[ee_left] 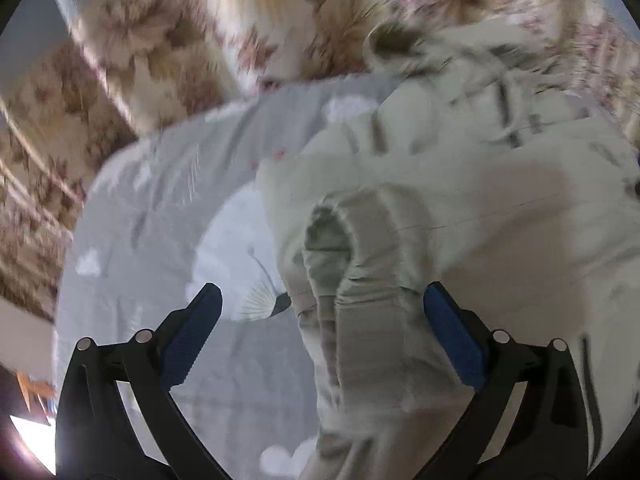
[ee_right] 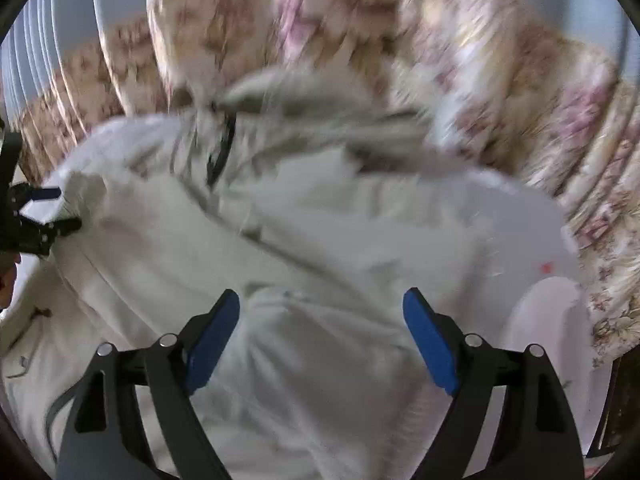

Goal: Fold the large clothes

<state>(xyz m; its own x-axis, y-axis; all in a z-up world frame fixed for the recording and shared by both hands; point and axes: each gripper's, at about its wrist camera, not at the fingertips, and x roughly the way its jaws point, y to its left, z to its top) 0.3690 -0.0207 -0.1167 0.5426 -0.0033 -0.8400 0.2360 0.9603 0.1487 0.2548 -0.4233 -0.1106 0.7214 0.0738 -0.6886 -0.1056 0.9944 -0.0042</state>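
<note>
A pale cream padded jacket [ee_left: 460,208] lies spread on the bed. One sleeve, with its ribbed cuff [ee_left: 352,232], runs down between the fingers of my left gripper [ee_left: 323,292], which stands wide open; the pads do not press on the cloth. The right wrist view shows the same jacket [ee_right: 280,220] filling the middle, its dark zipper [ee_right: 222,148] near the collar. My right gripper [ee_right: 322,297] hangs open above the jacket's body with nothing pinched. The left gripper [ee_right: 60,209] shows at the far left edge, by the jacket's side. Both views are blurred.
The jacket rests on a grey bed sheet [ee_left: 160,208] printed with dandelions and clouds. A floral beige and pink quilt [ee_left: 140,52] is bunched along the far side of the bed, and the quilt [ee_right: 500,60] also curves round the right side.
</note>
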